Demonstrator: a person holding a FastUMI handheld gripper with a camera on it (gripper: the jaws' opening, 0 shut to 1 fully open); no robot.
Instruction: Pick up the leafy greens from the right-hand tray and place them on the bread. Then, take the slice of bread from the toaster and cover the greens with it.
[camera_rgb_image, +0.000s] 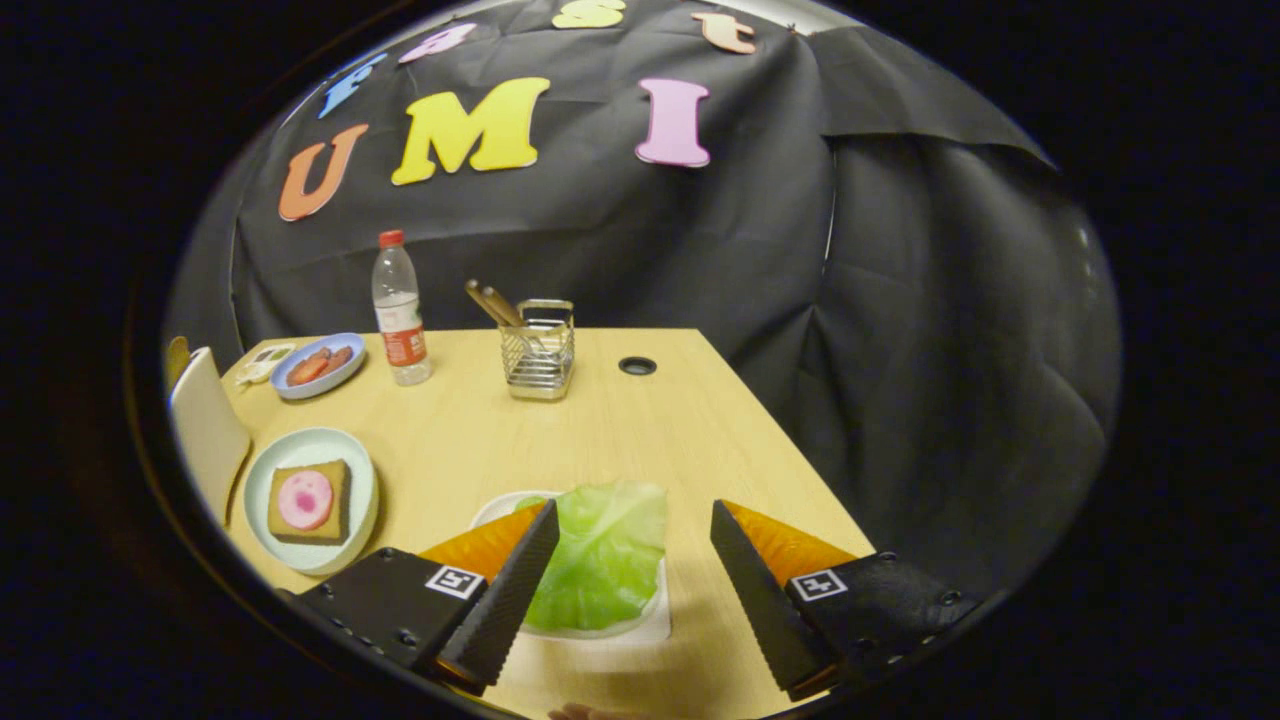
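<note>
Wooden desk (620, 430) under dark cloth. Jaws (635, 570) spread wide, gripping nothing. Greens (605, 560) on white tray (655, 625), between the fingers but closer to the left one. Bread (310, 502) with a pink slice on a plate (262, 478), off to the left. Could slip: thin, floppy leaf, off to one side of the jaws. Could nip the tray rim too, or push the tray along.

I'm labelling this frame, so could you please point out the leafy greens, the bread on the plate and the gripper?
leafy greens (608, 560), gripper view, middle of the leaf.
bread (338, 510), gripper view, bare right edge of the slice.
gripper (635, 525), gripper view, midway between its open fingertips.
</note>
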